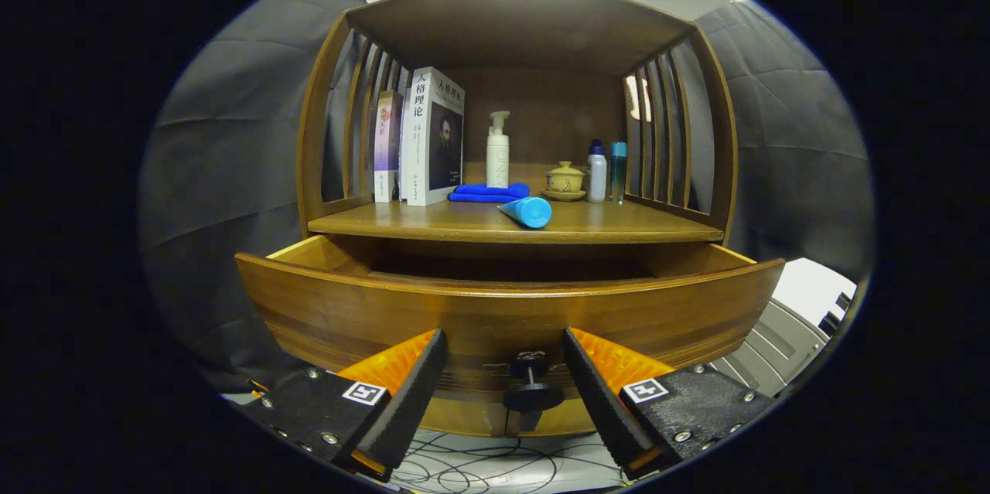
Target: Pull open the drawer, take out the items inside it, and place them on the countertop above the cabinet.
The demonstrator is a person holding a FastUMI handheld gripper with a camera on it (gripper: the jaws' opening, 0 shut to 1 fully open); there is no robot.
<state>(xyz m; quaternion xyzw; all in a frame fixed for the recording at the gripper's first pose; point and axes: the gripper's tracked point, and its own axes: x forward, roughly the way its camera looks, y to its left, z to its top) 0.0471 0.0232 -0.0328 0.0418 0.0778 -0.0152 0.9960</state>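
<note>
The wooden drawer of the cabinet stands pulled out toward me, its front panel curving across just beyond my fingers. Its dark round knob sits between my fingertips with a gap on each side. My gripper is open around the knob, touching nothing. The drawer's inside is hidden behind the front panel. Above it the countertop carries a light blue tube lying near its front edge.
On the countertop stand two books at the left, a white pump bottle behind a folded blue cloth, a lidded yellow cup and two small bottles. Slatted sides wall the shelf. Cables lie on the floor below.
</note>
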